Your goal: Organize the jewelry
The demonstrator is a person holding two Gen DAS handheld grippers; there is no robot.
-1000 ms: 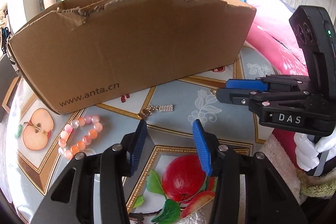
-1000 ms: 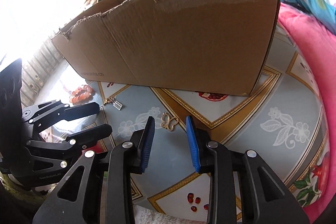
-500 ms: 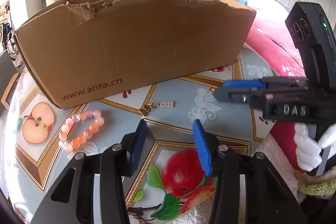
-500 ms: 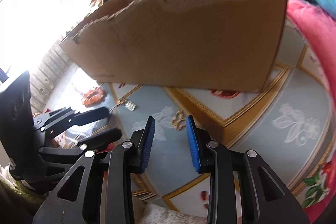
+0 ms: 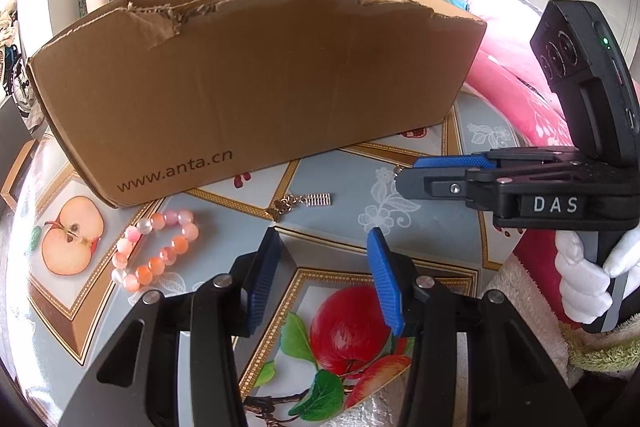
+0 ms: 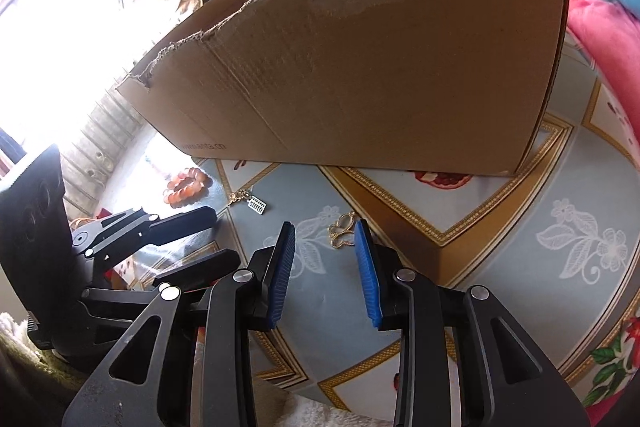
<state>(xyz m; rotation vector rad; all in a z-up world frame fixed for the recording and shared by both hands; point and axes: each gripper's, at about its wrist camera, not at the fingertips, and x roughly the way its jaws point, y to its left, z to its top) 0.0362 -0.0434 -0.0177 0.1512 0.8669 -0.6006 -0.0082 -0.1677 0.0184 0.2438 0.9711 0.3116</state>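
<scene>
A brown cardboard box (image 5: 256,87) stands on the patterned tablecloth; it also shows in the right wrist view (image 6: 380,75). A pink and orange bead bracelet (image 5: 154,249) lies left in front of it. A small gold and silver charm (image 5: 304,203) lies just ahead of my open, empty left gripper (image 5: 320,259). A gold butterfly pendant (image 6: 342,229) lies close ahead of my right gripper (image 6: 324,247), which is open and empty. The right gripper also shows in the left wrist view (image 5: 432,175), and the bracelet (image 6: 186,185) and charm (image 6: 252,201) in the right wrist view.
A pink blanket (image 5: 516,83) lies to the right of the box. A white-gloved hand (image 5: 584,279) holds the right gripper's handle. The left gripper (image 6: 188,243) reaches in from the left in the right wrist view. A fluffy towel edge (image 5: 532,311) borders the table near me.
The right gripper has tilted and moved forward toward the butterfly pendant. The left gripper has drifted slightly back. Both stay open and empty.
</scene>
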